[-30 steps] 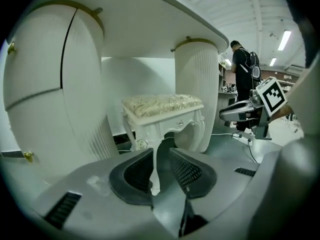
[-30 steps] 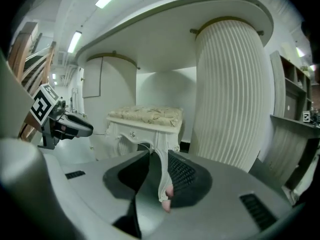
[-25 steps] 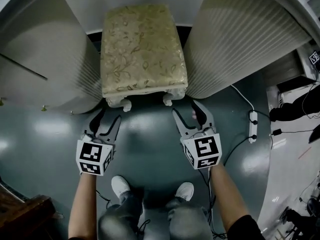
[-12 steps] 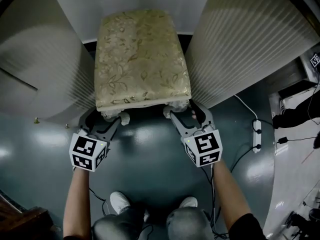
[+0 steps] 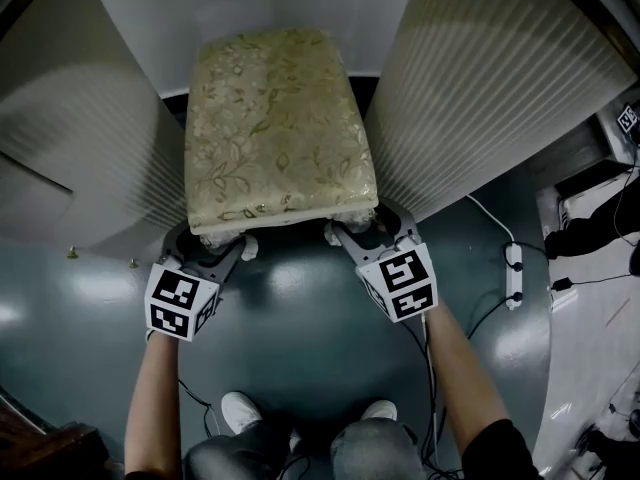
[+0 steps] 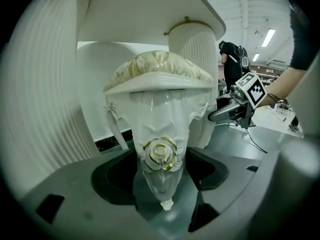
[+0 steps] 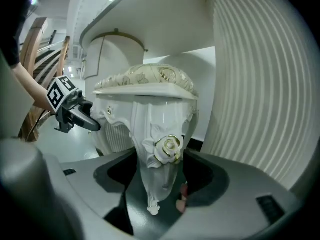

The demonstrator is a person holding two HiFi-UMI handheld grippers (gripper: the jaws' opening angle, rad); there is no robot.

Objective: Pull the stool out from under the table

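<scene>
Jaws just opened wide, the left gripper [image 5: 214, 252] and right gripper [image 5: 366, 234] each straddle, without clamping, a near leg [image 6: 161, 151] of the floral-cushioned stool [image 5: 278, 128], which stands between the fluted pedestals [image 5: 490, 88] of the white table [image 7: 150, 14].

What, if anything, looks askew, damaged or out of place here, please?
Nothing stands out. The stool stands upright and undamaged between the pedestals. The left gripper and right gripper, jaws just opened, each straddle a front leg.
</scene>
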